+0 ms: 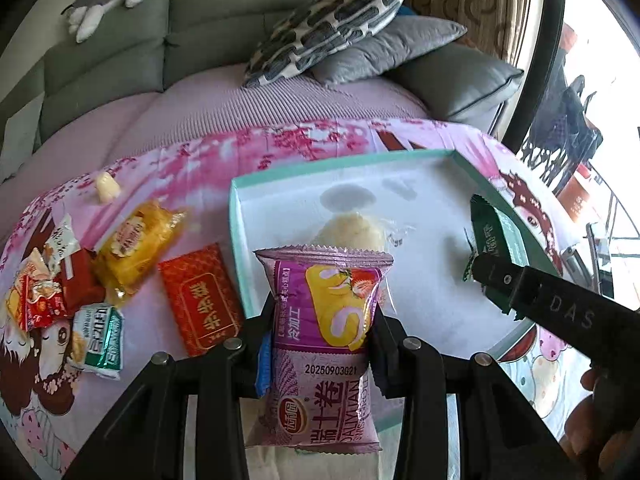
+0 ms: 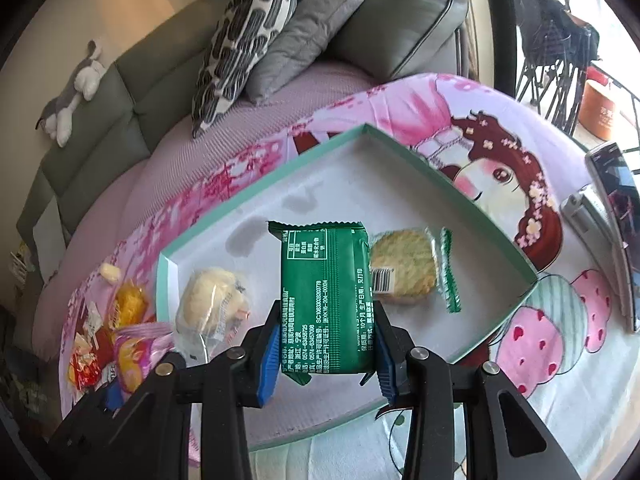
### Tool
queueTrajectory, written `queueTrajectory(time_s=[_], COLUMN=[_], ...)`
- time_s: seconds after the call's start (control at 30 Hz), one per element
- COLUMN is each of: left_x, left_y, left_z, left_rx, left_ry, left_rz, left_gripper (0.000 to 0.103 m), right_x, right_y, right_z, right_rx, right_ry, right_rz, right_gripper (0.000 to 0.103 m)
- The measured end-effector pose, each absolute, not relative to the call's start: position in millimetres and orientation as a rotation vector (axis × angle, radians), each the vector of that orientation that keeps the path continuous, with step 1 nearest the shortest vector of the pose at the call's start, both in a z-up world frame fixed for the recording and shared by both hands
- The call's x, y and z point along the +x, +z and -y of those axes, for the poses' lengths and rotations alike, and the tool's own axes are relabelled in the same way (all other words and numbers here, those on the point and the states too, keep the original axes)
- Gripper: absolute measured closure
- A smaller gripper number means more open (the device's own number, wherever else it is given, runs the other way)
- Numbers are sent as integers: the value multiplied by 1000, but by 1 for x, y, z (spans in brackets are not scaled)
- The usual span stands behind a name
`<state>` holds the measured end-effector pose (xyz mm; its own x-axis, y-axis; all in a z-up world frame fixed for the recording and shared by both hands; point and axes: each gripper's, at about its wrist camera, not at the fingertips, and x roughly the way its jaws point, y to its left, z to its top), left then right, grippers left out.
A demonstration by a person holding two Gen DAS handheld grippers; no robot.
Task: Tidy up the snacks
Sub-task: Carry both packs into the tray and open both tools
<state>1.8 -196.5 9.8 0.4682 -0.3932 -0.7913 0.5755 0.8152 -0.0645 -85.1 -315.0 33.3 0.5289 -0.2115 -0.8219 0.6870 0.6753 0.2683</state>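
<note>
My left gripper (image 1: 322,316) is shut on a purple swiss-roll packet (image 1: 324,344), held upright over the near edge of the teal-rimmed white tray (image 1: 420,208). A pale bun in clear wrap (image 1: 352,230) lies in the tray just beyond it. My right gripper (image 2: 326,350) is shut on a green snack packet (image 2: 326,296) above the tray (image 2: 360,152); in the left wrist view that green packet (image 1: 500,240) and the gripper show at the right. Inside the tray also lie the bun (image 2: 212,300) and a round cracker in clear wrap (image 2: 404,266).
Loose snacks lie on the pink cartoon cloth left of the tray: a yellow cake packet (image 1: 136,248), a red packet (image 1: 200,300), a green-white packet (image 1: 98,344), small red sweets (image 1: 36,300). A phone (image 2: 616,216) lies at the right. The sofa with cushions (image 2: 280,40) is behind.
</note>
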Motion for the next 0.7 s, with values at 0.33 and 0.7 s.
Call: queueTrajectory(time_s=[0.33,0.7], left_x=[8,18], left_y=[-9,-27], left_z=[216,221], left_rx=[255,257], left_ry=[-612,-598], left_rz=[-953,-1010], left_gripper=[63,62], right_x=[-71,-60], right_y=[11,-8], right_z=[315,311], right_rx=[633,622], right_ry=[-567,-560], right_rz=[-929,-981], right_gripper=[60,60])
